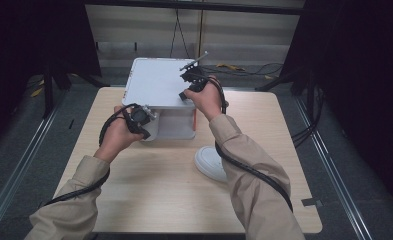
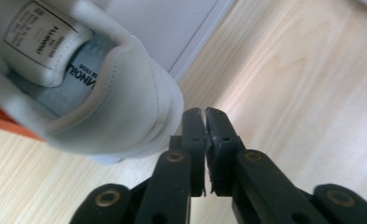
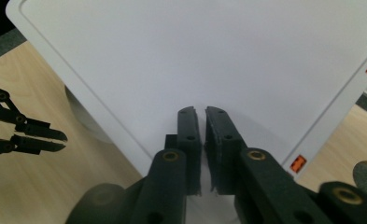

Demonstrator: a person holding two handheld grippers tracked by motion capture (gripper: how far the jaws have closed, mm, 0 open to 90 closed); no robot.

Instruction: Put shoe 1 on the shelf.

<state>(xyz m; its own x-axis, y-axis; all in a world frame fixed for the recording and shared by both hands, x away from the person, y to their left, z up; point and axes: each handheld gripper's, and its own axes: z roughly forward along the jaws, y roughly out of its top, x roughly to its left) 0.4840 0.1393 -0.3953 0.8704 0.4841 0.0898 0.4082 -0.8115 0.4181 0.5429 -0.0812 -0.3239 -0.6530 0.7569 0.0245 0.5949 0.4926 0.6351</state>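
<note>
From the high view, a white shoebox lid [image 1: 156,82] is seen raised over its box [image 1: 176,125] at the tabletop's [image 1: 159,200] far middle, under the right hand-held gripper [image 1: 184,95]; a second white sneaker [image 1: 211,162] lies near right. In the left gripper view, the left hand-held gripper [image 2: 205,112], nearly pressed together and pinching nothing, sits beside a white sneaker [image 2: 120,102] whose heel faces it, long axis running away to the upper left. In the right gripper view, nearly shut jaws rest over the lid. Packing appears underway; the lid likely needs lifting clear next.
</note>
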